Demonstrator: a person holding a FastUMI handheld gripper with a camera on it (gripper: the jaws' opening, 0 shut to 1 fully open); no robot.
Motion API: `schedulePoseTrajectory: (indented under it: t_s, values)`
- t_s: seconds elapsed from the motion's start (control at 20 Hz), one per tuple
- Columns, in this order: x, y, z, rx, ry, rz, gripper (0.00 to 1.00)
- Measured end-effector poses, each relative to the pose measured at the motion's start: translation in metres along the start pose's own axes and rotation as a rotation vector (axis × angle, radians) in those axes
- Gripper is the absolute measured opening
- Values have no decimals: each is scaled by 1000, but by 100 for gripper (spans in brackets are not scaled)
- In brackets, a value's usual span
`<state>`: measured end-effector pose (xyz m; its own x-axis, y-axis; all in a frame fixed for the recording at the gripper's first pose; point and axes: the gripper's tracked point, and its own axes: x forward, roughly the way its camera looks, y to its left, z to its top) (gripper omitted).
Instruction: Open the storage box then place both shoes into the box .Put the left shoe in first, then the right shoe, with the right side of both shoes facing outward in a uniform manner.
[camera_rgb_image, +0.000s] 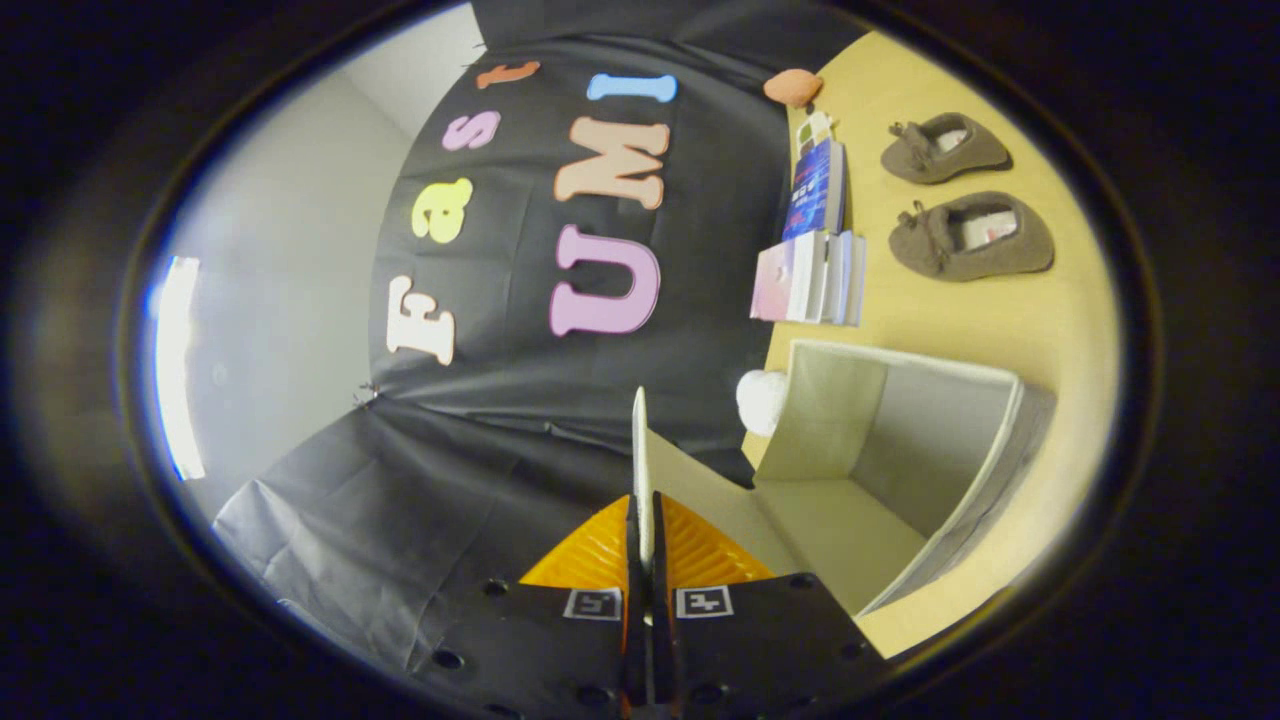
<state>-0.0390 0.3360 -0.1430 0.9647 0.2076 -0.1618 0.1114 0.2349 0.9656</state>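
Gripper (645, 545) fingers nearly closed, pinching the storage box's (900, 480) raised lid flap (640, 460). Box open. Both shoes (970, 235) lie beyond box, beside books (815, 250); book text illegible.

Blue book's (815, 190) cover print is too small to read; jaws clamp the box flap (640, 450).

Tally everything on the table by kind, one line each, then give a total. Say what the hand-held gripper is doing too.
Brown shoes: 2
Storage box, open and empty: 1
Stack of books: 1
White round object beside the box: 1
Orange-pink object beyond the books: 1
Total: 6
The hand-held gripper is shut on the box lid.
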Motion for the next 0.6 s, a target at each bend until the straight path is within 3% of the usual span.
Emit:
schedulePoseTrajectory:
  t_s: [0.35,0.6]
  values:
    - [9,6,-106,0,94,22,6]
    - [14,-9,-153,-26,143,1,6]
